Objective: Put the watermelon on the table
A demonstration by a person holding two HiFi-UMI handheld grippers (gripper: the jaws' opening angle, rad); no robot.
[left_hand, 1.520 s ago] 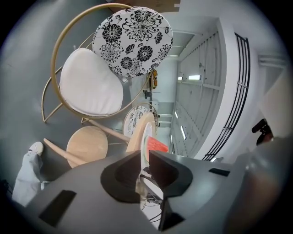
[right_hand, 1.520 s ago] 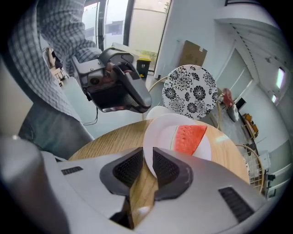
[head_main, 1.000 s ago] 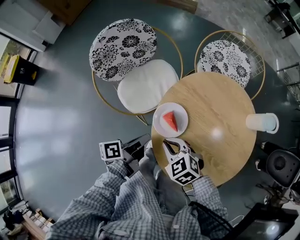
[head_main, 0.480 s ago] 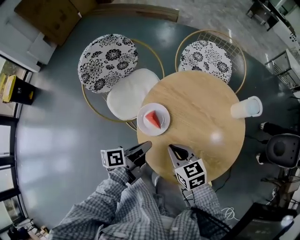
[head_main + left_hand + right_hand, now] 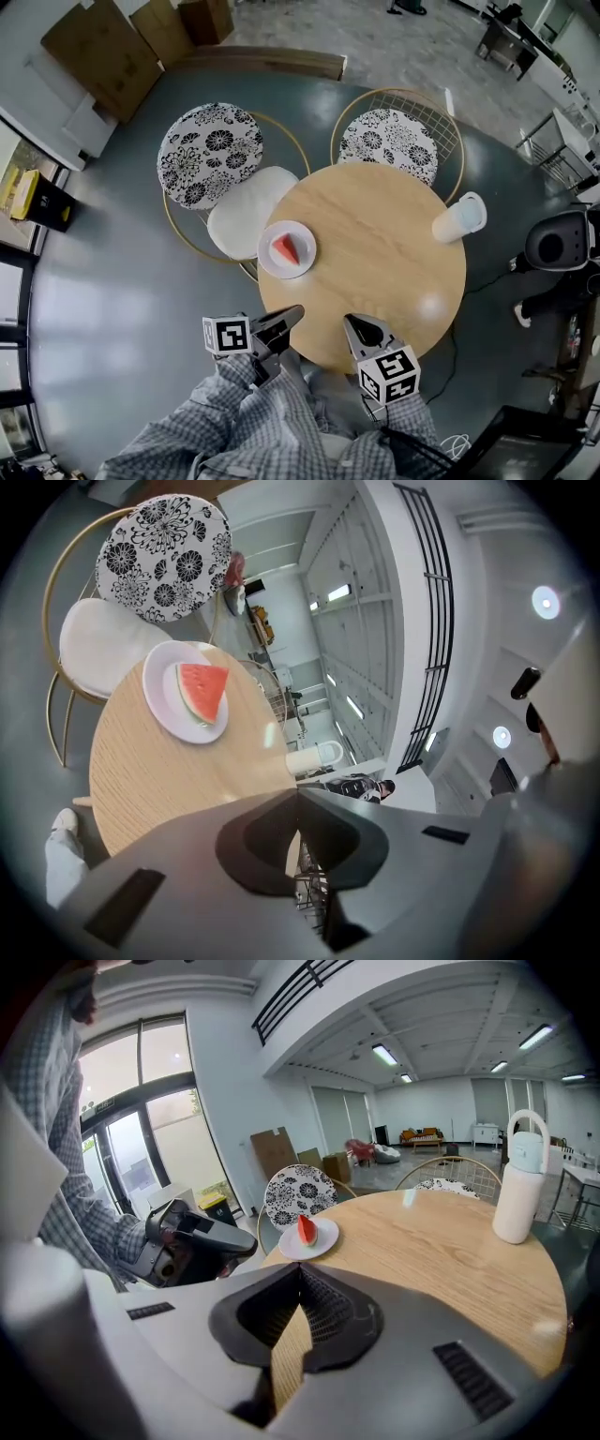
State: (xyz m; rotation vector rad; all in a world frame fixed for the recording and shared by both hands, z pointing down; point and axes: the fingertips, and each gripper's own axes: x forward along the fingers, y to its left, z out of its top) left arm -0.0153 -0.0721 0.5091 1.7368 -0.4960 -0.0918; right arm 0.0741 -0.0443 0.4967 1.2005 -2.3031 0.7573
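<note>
1. Nearest, just off the near edge of the worktop: left gripper [image 5: 284, 319], fingers closed tip to tip, nothing between them.
2. Beside it, over that same edge: right gripper [image 5: 355, 326], fingers also pressed together and empty.
3. Further in, on the left part of the round wooden worktop [image 5: 384, 258]: white plate [image 5: 303, 259] carrying the watermelon [image 5: 285, 249], a red wedge, apart from both grippers.
4. At the far right rim: white bottle [image 5: 458, 217], upright.
5. Beyond the worktop: left chair [image 5: 208, 155] and right chair [image 5: 397, 141], both with flowered cushions.
6. Step in hand, as a judgement: placing probably finished, the fruit resting on the worktop through its plate.
7. Next move, if any: simply keep both grippers clear of the plate.
</note>
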